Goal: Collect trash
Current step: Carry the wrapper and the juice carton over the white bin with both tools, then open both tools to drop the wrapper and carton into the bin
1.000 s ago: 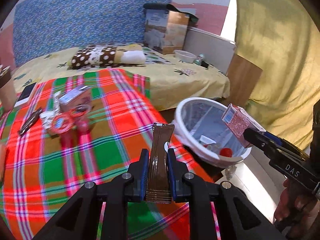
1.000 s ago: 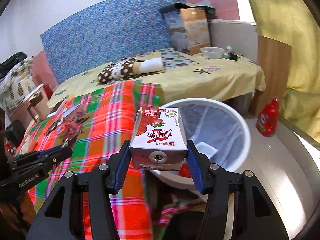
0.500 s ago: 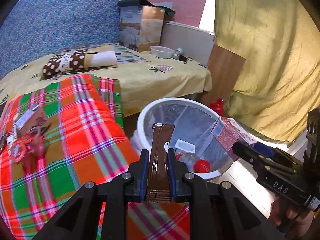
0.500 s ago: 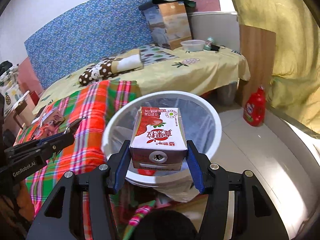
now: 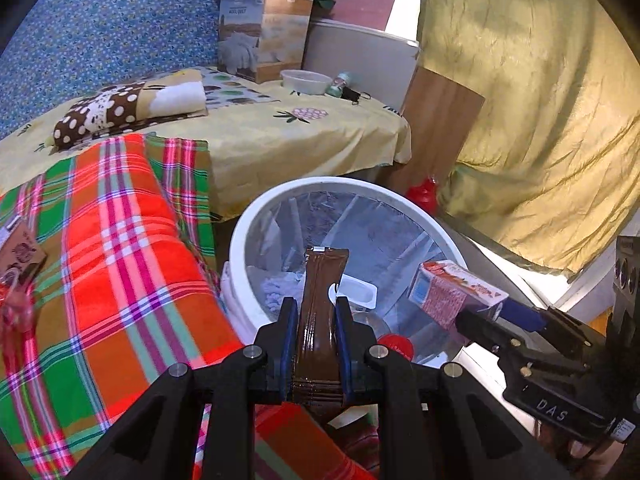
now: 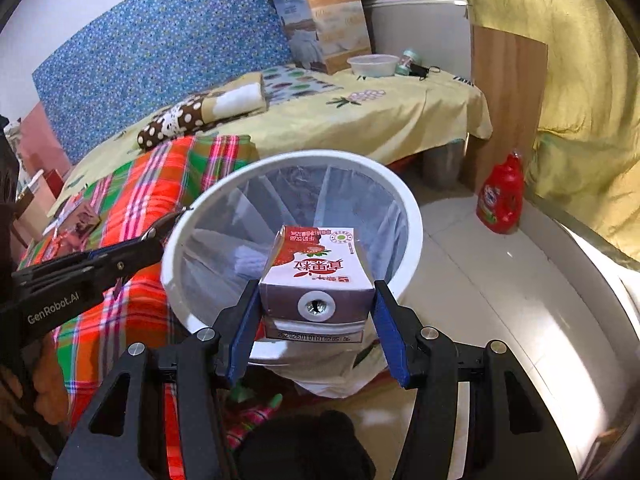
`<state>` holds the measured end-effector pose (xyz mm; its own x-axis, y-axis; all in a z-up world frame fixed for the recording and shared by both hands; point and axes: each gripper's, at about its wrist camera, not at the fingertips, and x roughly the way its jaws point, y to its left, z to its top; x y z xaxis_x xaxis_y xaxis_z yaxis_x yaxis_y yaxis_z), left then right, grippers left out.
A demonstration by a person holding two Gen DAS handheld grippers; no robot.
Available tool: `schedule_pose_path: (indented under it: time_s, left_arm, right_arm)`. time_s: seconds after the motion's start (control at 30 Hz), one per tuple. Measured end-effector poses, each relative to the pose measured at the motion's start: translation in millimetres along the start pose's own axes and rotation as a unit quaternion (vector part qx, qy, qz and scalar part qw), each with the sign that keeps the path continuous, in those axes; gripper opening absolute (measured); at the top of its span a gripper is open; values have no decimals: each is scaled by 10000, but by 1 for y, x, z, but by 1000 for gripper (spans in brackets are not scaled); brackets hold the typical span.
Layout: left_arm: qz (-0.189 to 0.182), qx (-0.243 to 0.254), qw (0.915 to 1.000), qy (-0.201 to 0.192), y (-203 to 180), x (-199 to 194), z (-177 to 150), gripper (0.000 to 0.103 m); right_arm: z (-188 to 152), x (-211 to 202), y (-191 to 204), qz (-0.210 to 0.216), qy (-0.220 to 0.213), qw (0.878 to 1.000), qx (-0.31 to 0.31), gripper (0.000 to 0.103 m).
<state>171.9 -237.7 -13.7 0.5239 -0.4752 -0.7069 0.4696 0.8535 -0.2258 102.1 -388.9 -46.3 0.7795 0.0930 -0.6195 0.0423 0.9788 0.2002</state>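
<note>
A white trash bin [image 5: 256, 216] lined with a clear bag stands beside the bed; it also shows in the right wrist view [image 6: 412, 216]. My left gripper [image 5: 316, 312] is shut on a brown snack wrapper [image 5: 322, 288] whose tip reaches over the bin's near rim. My right gripper [image 6: 316, 308] is shut on a strawberry milk carton [image 6: 320, 264] and holds it over the bin's near edge; the carton also shows in the left wrist view [image 5: 452, 292]. In the bin lie a white cup [image 5: 358, 294] and a red cap [image 5: 396, 346].
A plaid blanket [image 5: 120, 248] covers the bed, with more litter at its left edge [image 5: 16, 256]. A red detergent bottle [image 6: 502, 196] stands on the floor by a wooden board [image 6: 508, 92]. A box [image 5: 264, 32] and bowl [image 5: 306, 80] sit at the bed's far end.
Both grippers have moved from over the blanket toward the bin, carrying the wrapper and the carton. The bin is now closer and more central in both views.
</note>
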Motion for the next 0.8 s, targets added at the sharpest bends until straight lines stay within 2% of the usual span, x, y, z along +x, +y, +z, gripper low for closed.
schedule_pose_path:
  time_s: [0.2,0.3,0.33,0.8]
  left_arm:
    - [6,47,10000,31,-2,9,2,19]
    - [-16,22,10000,-11,-2,9,4,36]
    - [-15,7,10000,-39,-2,9,5,38]
    - [-66,-83,9995,-281,3,-23,1,38]
  right_arm:
    - [1,3,-2,-47,-28,10000,-72,57]
    - [2,2,-2,-44,-69,9999,-90,57]
    - [2,2,-2,-48,-87,9999,-91,57]
    - [4,-13,6,30,-292,9995,-73,57]
